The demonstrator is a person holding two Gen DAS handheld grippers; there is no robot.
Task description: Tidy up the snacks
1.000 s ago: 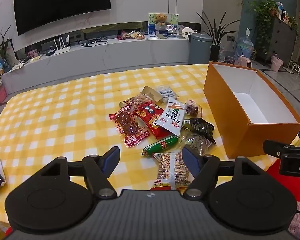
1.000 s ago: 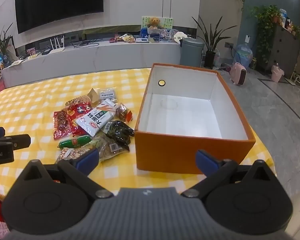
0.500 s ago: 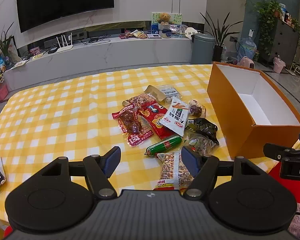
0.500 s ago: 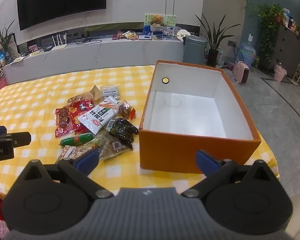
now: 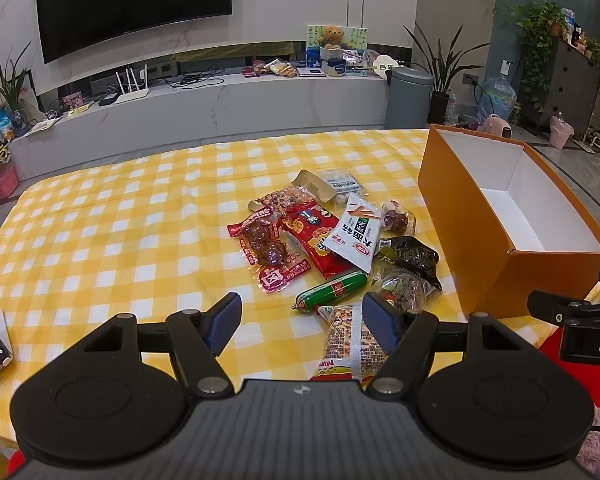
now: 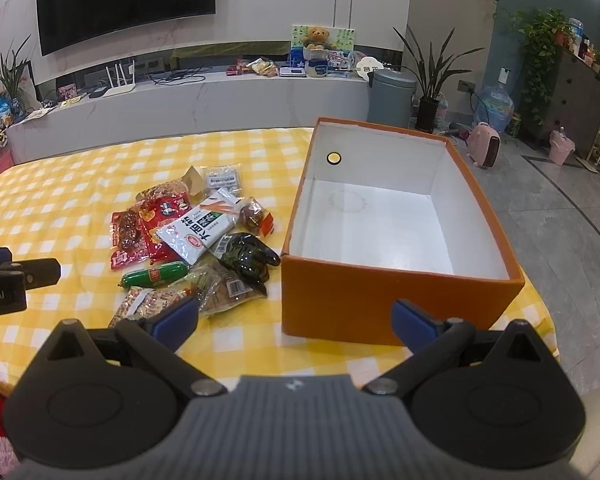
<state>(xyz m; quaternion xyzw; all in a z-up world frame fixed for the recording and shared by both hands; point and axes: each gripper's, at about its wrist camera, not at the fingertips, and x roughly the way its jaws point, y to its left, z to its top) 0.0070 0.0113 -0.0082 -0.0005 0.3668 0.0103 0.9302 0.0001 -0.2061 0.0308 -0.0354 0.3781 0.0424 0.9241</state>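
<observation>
The yellow checked tablecloth covers the table; the orange box, the reference landmark, stands on it, open-topped, white inside and holding nothing; the snack pile lies on the cloth just left of the box, near but not touching its left wall. Within the pile, the white packet lies at the centre; the red packet sits on the side farther from the box; the green sausage lies at the pile's near edge. The left gripper hovers over the near edge of the pile, fingers spread, holding nothing; the right gripper hovers before the box's near wall, fingers spread wide, holding nothing.
</observation>
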